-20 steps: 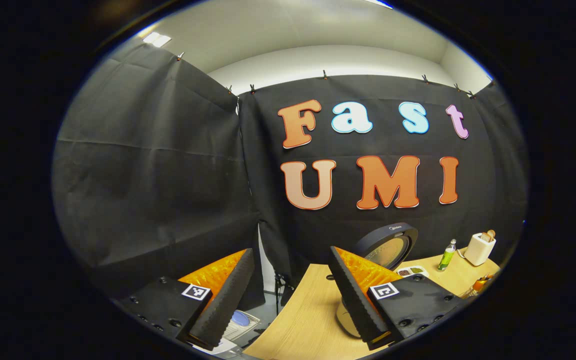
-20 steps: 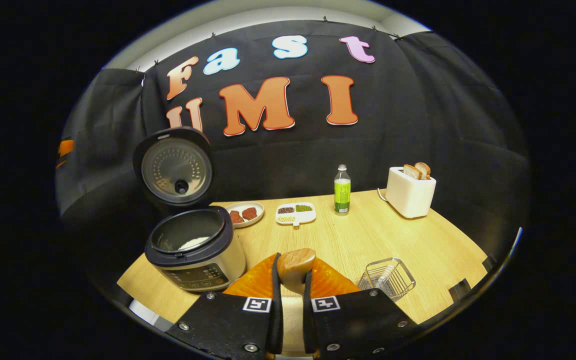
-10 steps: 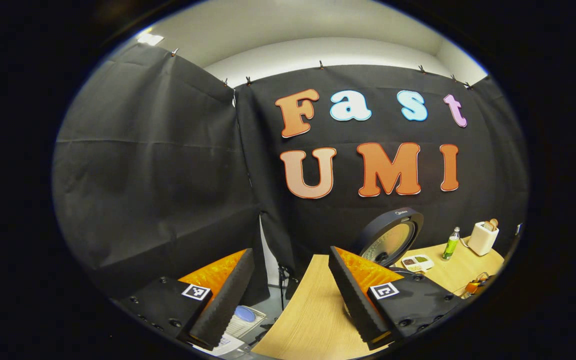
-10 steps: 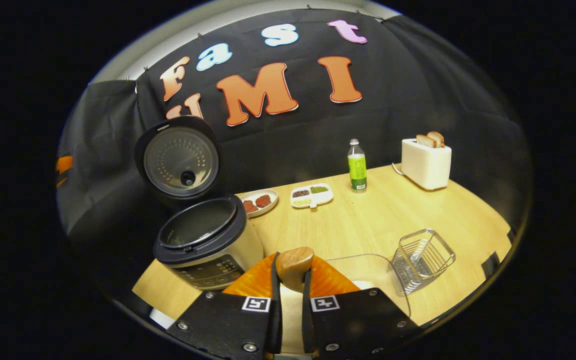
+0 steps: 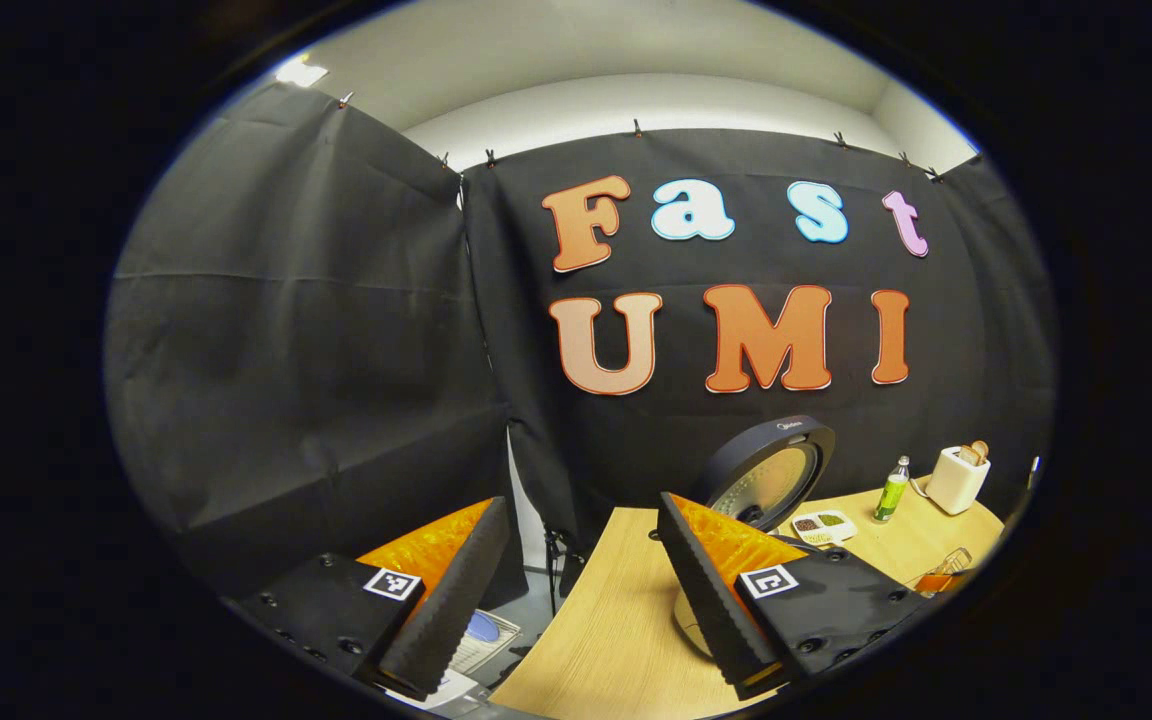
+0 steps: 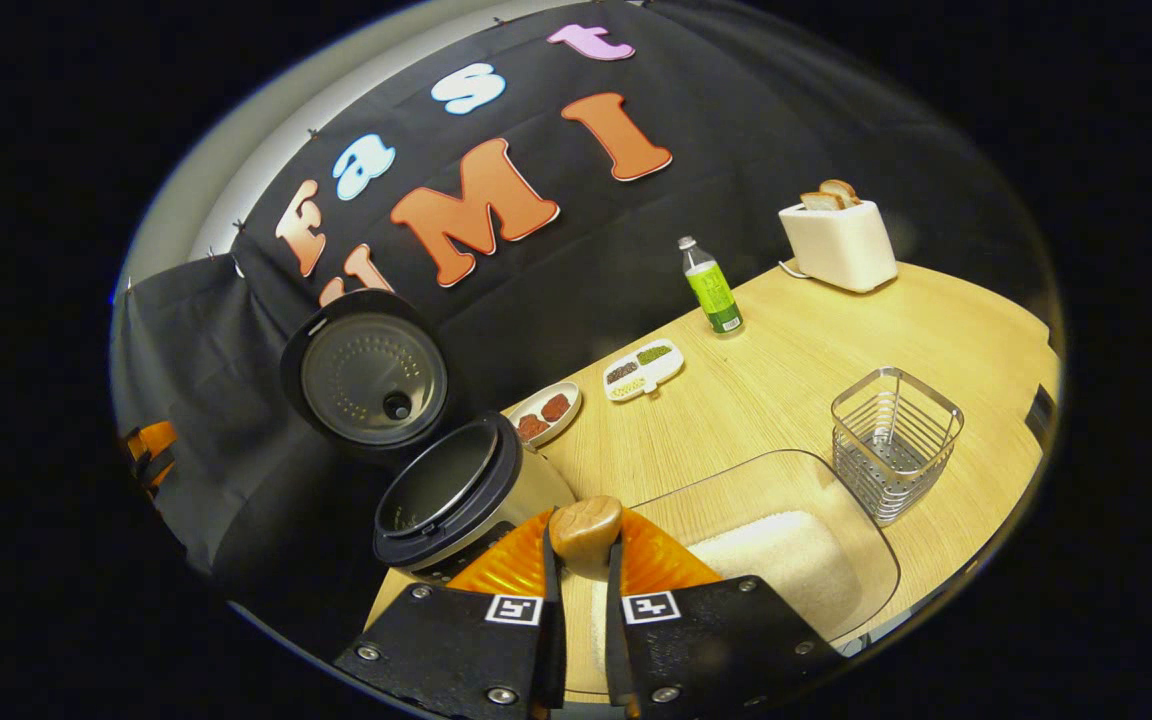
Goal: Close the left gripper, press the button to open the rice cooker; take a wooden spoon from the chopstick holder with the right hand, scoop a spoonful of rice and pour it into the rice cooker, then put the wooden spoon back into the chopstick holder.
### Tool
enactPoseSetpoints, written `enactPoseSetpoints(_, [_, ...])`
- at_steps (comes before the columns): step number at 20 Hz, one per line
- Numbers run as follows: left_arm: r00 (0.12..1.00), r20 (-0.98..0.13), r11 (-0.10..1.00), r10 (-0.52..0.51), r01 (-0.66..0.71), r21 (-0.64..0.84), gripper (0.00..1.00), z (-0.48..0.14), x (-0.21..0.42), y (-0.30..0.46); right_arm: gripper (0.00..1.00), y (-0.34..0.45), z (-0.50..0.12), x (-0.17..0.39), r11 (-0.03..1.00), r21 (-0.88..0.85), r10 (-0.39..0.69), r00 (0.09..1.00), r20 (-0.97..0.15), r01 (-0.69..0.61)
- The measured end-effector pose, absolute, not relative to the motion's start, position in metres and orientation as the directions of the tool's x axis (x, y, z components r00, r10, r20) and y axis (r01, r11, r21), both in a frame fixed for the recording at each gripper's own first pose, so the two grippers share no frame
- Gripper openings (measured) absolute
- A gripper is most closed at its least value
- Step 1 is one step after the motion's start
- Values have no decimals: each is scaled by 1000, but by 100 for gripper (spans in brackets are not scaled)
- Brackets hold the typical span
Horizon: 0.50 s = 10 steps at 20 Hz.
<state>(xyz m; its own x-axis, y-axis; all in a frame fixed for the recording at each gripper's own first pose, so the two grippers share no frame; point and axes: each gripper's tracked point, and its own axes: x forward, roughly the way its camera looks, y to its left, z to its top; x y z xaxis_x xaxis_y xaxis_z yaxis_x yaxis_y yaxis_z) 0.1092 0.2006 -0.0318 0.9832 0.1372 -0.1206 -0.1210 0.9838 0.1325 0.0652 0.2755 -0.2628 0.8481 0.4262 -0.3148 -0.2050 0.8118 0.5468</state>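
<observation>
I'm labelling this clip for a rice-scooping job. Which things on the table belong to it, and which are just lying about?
Part of the job:
rice cooker, lid up
wooden spoon, clamped in the right gripper
clear rice container
wire chopstick holder

Lying about:
toaster with bread
green bottle
divided dish
small plate

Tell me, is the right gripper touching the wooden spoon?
Touching. In the right gripper view, the right gripper has both fingers pressed against the wooden spoon, whose rounded end sticks up between them, with no gap on either side.
</observation>
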Motion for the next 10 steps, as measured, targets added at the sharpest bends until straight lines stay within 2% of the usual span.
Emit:
enactPoseSetpoints(4, [984, -110, 983, 139, -124, 133, 97, -26, 108, 199, 15, 266, -267, 72, 744, 659, 419, 846, -331, -111])
enactPoseSetpoints(10, [985, -100, 983, 140, -126, 136, 98, -21, 108, 196, 15, 258, -277, 67, 557, 830, 449, 833, -324, 22])
